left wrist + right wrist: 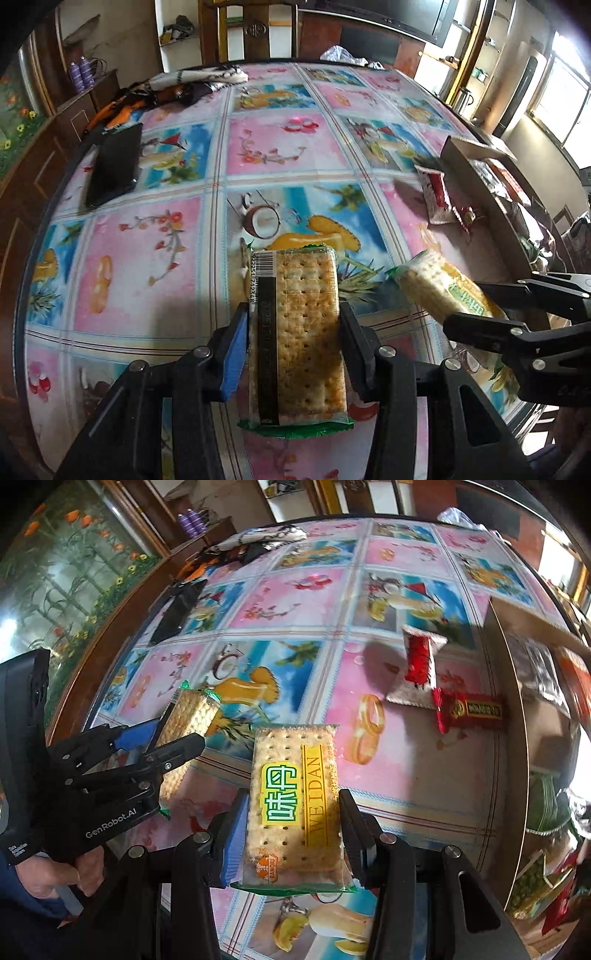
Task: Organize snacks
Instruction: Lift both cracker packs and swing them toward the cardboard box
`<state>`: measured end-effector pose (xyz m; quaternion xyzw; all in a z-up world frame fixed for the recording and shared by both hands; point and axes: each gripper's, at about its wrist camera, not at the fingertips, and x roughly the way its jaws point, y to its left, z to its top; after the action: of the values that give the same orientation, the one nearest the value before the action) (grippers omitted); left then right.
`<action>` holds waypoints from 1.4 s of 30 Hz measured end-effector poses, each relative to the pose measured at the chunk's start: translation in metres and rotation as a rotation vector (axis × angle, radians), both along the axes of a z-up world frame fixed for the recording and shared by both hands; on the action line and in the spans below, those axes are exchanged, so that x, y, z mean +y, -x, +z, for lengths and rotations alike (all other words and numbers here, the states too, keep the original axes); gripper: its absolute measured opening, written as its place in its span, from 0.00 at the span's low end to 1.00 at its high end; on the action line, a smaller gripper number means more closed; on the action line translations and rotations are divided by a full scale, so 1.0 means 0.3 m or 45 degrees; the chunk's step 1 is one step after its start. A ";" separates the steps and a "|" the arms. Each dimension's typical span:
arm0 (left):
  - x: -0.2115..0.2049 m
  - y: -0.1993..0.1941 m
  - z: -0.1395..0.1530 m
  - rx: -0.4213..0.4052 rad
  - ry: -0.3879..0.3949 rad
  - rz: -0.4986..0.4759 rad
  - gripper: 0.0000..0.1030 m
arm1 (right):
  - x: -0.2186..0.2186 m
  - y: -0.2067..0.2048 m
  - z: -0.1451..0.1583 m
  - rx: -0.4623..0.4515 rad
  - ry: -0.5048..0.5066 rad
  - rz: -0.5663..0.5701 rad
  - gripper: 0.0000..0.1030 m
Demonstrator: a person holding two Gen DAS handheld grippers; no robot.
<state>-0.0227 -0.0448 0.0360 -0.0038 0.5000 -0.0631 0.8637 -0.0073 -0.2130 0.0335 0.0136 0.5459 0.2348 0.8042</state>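
Gripping one cracker pack [299,332] lengthwise, the left claw [293,339] pinches it by the long edges, barcode side up, lifted clear of the surface [147,240]. Right claw [291,827] likewise pinches a second cracker pack [291,805], yellow "WEIDAN" label up, also held above the surface. Both packs hang close, side by side, not touching. Further right on the flowered cloth: a red-and-white snack packet [419,664] and a small red candy wrapper [469,710], just beside a cardboard box [513,686] holding more packets. A black phone-like slab [114,166] lies far left; crumpled fabric [177,85] at the far edge.
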 end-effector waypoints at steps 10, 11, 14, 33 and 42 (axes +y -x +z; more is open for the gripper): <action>-0.025 0.014 0.077 -0.076 -0.055 0.020 0.44 | 0.005 0.004 0.057 -0.054 -0.027 0.042 0.49; -0.029 0.014 0.082 -0.080 -0.060 0.020 0.44 | 0.000 0.003 0.064 -0.061 -0.030 0.042 0.49; -0.040 0.012 0.094 -0.089 -0.068 0.016 0.44 | -0.013 0.005 0.080 -0.078 -0.038 0.040 0.49; -0.073 0.050 0.134 -0.117 -0.106 0.013 0.44 | -0.083 0.016 0.110 -0.094 -0.130 -0.011 0.49; 0.118 0.188 0.157 -0.155 -0.109 0.242 0.44 | 0.113 0.019 0.085 -0.049 -0.126 0.194 0.49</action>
<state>-0.0790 -0.0094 0.0831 -0.0104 0.4464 0.0405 0.8939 -0.0129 -0.1790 0.0591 0.0073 0.5173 0.3223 0.7927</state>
